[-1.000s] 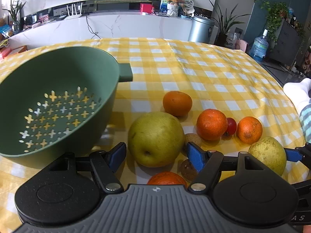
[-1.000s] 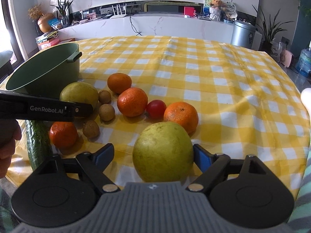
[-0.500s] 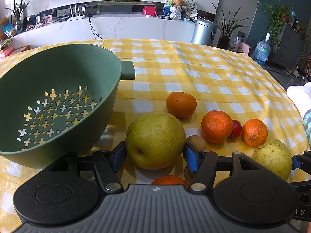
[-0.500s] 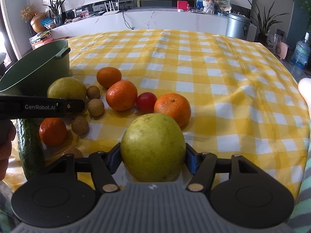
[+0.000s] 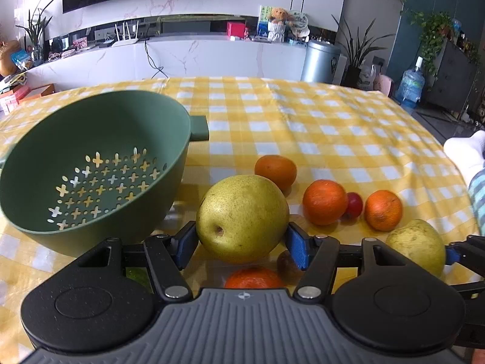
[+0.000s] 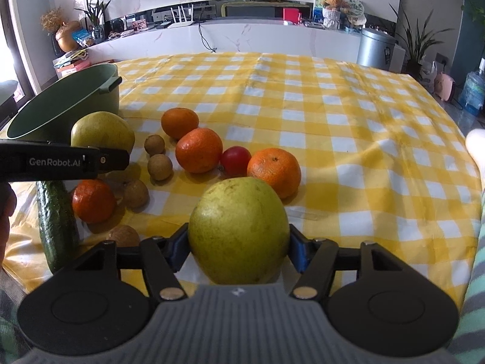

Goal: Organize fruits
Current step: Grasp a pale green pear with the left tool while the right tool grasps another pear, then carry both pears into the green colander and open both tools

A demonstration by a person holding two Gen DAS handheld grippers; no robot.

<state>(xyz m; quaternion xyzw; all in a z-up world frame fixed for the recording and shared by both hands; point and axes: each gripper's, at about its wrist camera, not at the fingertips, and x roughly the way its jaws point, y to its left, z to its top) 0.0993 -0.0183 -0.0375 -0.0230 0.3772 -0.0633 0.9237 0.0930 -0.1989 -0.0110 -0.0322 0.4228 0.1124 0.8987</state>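
On the yellow-checked tabletop (image 6: 348, 115) nothing is sorted yet; the green colander (image 5: 91, 163) holds no fruit; oranges, a small red fruit, brown longans and a cucumber (image 6: 56, 221) lie loose. My left hand-held gripper (image 5: 242, 244) pinches one pear (image 5: 242, 218) beside the colander; my right hand-held gripper (image 6: 239, 247) pinches the other pear (image 6: 239, 230). A second ago both sets of jaws stood spread around their pears; now they press them.
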